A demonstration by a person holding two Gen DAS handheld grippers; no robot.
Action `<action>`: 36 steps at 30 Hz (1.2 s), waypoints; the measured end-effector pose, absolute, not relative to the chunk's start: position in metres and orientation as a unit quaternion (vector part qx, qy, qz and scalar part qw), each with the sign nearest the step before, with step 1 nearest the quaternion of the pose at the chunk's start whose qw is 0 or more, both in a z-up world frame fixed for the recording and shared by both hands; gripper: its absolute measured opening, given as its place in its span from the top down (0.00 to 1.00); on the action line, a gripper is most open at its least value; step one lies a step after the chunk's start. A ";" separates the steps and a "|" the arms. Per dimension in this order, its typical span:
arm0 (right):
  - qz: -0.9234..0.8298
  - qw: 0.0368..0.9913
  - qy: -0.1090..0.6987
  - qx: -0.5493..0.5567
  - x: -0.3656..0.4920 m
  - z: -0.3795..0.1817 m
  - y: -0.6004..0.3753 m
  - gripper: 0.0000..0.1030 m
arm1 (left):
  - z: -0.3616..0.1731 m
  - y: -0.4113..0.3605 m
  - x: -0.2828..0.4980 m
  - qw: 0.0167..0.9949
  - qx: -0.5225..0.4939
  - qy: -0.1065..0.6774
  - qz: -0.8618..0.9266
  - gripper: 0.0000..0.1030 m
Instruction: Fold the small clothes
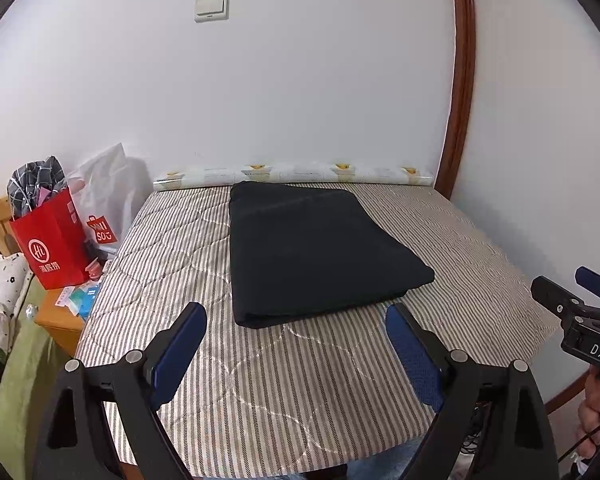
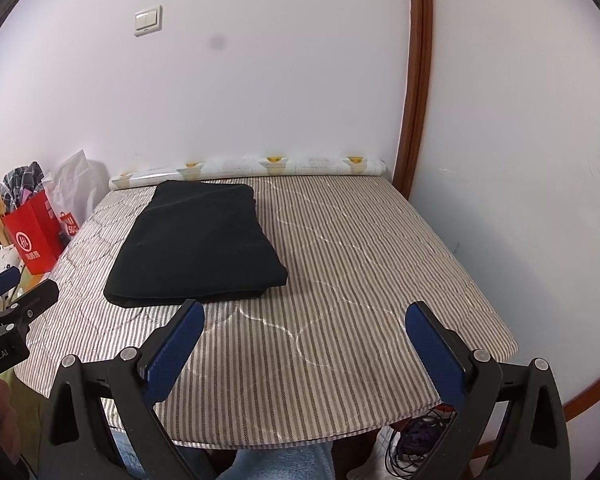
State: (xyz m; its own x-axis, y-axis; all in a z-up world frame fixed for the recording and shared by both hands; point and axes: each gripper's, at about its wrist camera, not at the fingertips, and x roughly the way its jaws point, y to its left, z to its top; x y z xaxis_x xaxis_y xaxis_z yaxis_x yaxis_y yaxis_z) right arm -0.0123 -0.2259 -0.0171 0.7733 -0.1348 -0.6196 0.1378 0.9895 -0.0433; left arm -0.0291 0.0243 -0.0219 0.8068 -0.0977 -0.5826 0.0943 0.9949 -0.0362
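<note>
Striped quilted pad (image 1: 204, 248) covers the work surface, which is set against a white wall (image 1: 300, 80). On it lies the folded black garment (image 1: 312, 248), towards the far left half, just ahead of my left gripper (image 1: 296, 322) and ahead-left of my right gripper (image 2: 304, 320). Both grippers hover near the pad's front edge, jaws spread wide and gripping nothing, clear of the cloth. At far left stands a red paper bag (image 1: 54, 246) with checked fabric (image 1: 36, 184) bunched in its mouth; a white plastic bag (image 1: 108, 188) leans beside it. A patterned roll (image 1: 300, 174) lies along the pad's back edge, against the wall. Nothing stands between my jaws and the garment.
</note>
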 end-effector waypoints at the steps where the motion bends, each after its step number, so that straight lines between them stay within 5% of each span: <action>1: -0.073 0.942 0.328 0.002 -0.013 -0.017 -0.226 0.03 | -0.022 0.024 -0.029 0.950 -0.002 0.307 -0.051 0.12; 36: -0.076 0.942 0.326 -0.001 -0.016 -0.019 -0.227 0.03 | -0.023 0.027 -0.029 0.948 -0.008 0.312 -0.054 0.12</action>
State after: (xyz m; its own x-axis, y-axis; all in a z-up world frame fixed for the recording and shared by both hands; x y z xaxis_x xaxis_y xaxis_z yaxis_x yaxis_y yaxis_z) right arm -0.0160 -0.2269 -0.0190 0.7755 -0.1444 -0.6146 0.1428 0.9884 -0.0522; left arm -0.0295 0.0274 -0.0230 0.7993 -0.1072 -0.5913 0.0966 0.9941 -0.0496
